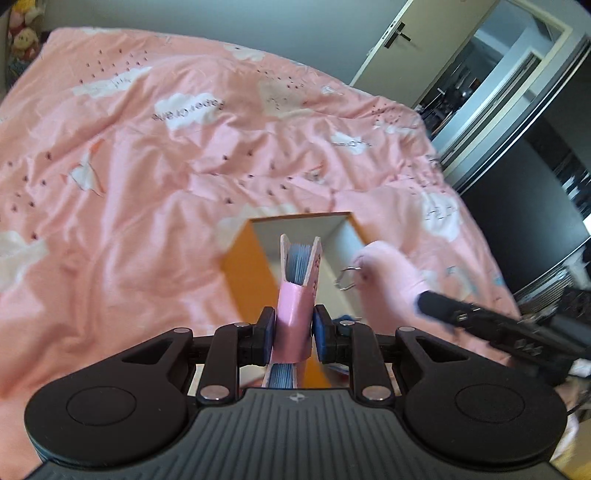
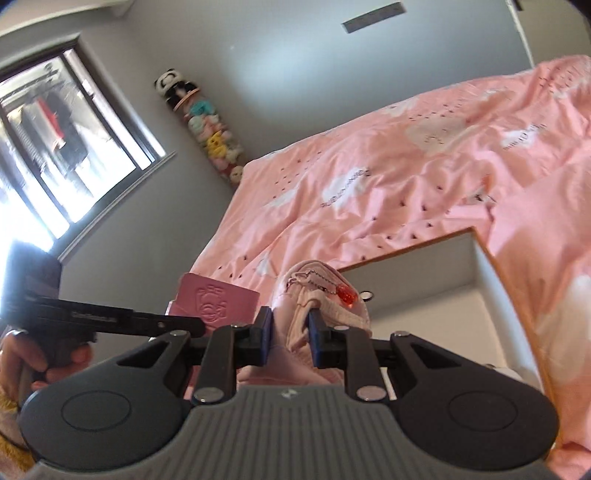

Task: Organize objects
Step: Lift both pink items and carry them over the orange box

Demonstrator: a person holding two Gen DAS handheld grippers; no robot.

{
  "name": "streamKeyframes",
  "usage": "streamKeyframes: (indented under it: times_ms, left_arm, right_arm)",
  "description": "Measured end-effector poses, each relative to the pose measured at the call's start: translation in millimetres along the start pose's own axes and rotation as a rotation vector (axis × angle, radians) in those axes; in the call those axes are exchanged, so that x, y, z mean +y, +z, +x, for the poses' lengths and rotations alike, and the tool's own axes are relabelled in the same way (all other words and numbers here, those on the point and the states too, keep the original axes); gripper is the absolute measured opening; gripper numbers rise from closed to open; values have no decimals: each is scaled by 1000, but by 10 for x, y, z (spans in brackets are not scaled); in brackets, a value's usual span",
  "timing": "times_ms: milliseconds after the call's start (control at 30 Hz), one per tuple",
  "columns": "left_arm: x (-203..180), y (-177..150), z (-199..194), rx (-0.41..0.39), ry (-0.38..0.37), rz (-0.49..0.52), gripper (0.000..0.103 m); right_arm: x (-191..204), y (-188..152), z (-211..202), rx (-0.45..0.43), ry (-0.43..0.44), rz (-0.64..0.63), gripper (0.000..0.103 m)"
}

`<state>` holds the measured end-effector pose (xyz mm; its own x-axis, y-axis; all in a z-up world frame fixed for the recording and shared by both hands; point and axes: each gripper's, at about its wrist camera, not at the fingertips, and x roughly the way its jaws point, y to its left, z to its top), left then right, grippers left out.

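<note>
My left gripper (image 1: 293,328) is shut on a pink notebook (image 1: 295,314) with blue page edges, held upright over an open orange box (image 1: 243,273) with a white inside. The notebook also shows in the right wrist view (image 2: 214,302), with the left gripper (image 2: 110,321) on it. My right gripper (image 2: 290,332) is shut on a pink soft pouch (image 2: 321,306) with a ball chain and a red charm (image 2: 347,295), held at the box's (image 2: 480,251) near side. The pouch (image 1: 388,280) and its metal ring (image 1: 347,278) show in the left wrist view, beside the notebook.
The box sits on a bed with a pink cloud-print duvet (image 1: 184,147). An open door (image 1: 399,33) and a dark wardrobe (image 1: 535,184) are to the right. A window (image 2: 55,147) and a column of plush toys (image 2: 210,129) stand by the wall.
</note>
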<state>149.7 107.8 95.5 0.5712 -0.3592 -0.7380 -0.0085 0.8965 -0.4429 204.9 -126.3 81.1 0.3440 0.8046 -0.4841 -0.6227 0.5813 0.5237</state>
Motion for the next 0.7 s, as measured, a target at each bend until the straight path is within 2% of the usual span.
streamKeyframes:
  times_ms: [100,200,300,433,600,700]
  left_arm:
    - [-213,-46,168,9,-44,-37,24]
    - [-376,-109,391,24,-37,-53,25]
    - [-468,-165,632,74,-31,-80,24]
    - [-584,-238,900,118,52,-80,25]
    - [-687,-286,1157,170,191,-45,25]
    - [-722,-307,1293,220,234,-37,25]
  right_arm:
    - [-268,-81,-15,13,8,97,22]
    - [-568,-224,53,57,44,220,22]
    - [-810,-385,155,102,55,309,22]
    - [-1062,-556,286,151,49,381,22]
    - [-1254,-644,398,186,78,454,22]
    - [-1291,-674,473,213,64,458,22]
